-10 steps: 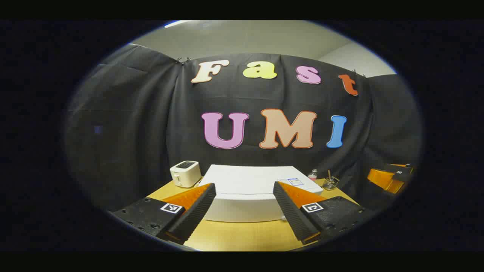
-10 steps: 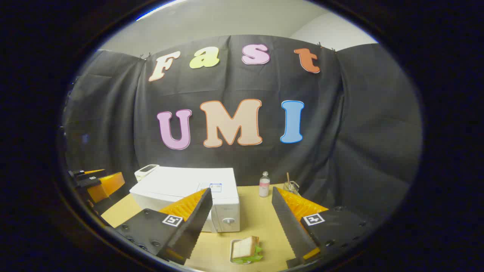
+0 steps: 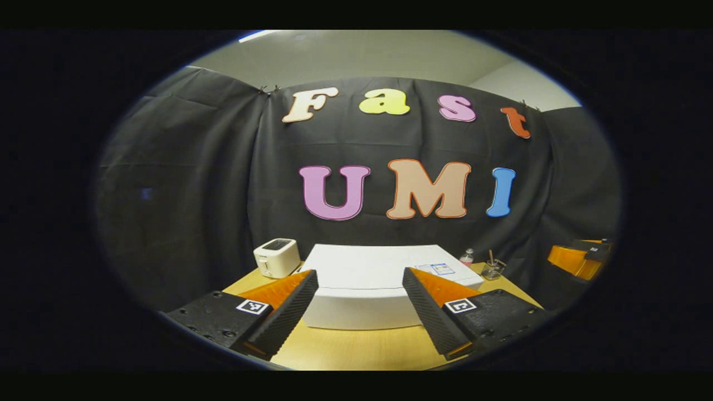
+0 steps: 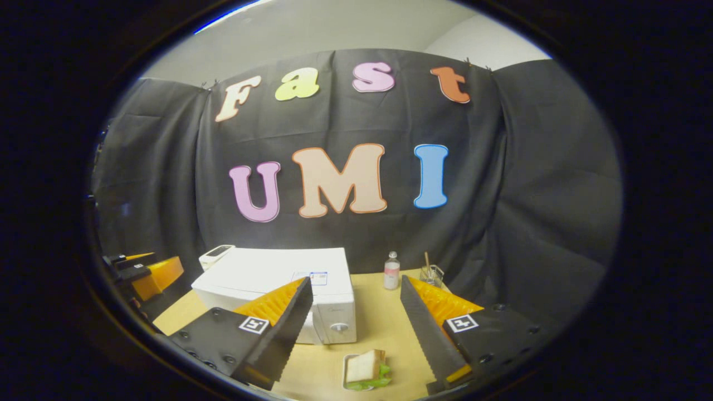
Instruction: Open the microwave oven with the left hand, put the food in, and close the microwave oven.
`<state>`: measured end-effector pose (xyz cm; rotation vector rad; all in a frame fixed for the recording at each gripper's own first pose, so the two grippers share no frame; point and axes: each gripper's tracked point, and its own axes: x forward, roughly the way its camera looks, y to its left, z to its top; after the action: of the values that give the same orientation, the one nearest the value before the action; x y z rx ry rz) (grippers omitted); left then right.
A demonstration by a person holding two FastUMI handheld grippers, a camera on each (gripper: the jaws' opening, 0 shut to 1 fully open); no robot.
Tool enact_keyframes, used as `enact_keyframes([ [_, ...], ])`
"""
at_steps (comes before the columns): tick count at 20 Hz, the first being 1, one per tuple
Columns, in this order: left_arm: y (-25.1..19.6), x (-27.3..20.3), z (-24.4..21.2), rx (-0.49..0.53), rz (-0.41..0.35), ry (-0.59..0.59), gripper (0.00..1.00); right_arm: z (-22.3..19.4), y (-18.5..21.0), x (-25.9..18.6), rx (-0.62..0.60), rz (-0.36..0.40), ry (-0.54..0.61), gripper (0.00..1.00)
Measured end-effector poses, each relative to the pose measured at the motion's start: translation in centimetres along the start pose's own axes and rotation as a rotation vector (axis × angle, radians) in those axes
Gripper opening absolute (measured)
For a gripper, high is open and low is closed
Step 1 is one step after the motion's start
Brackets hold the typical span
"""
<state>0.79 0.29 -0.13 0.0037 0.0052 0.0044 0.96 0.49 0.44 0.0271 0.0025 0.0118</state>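
Right hand-held gripper (image 4: 356, 328) spread wide — sandwich (image 4: 365, 368) below, microwave (image 4: 278, 278) ahead-left.

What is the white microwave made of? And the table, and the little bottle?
The microwave looks like smooth white painted metal or plastic; its flat, even top suggests that, but I can't tell which. The table looks like light wood or a wood-look laminate, with faint grain lines. The little bottle seems to be clear glass or plastic with a pale label; it is too small to say.
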Motion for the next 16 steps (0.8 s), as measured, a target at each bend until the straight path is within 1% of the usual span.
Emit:
enact_keyframes([
  [10,-0.9,-0.1,-0.4,0.013,-0.038,0.006,0.99,0.1,-0.4,-0.6,-0.015,-0.022,-0.004,0.96],
  [13,-1.2,0.0,-2.0,0.009,-0.055,0.034,0.99,-0.3,-0.7,-0.7,-0.012,-0.028,0.001,0.96],
  [16,-2.1,0.1,-4.5,-0.012,-0.089,0.073,0.99,-0.6,-1.1,-1.1,-0.011,-0.037,0.007,0.96],
])
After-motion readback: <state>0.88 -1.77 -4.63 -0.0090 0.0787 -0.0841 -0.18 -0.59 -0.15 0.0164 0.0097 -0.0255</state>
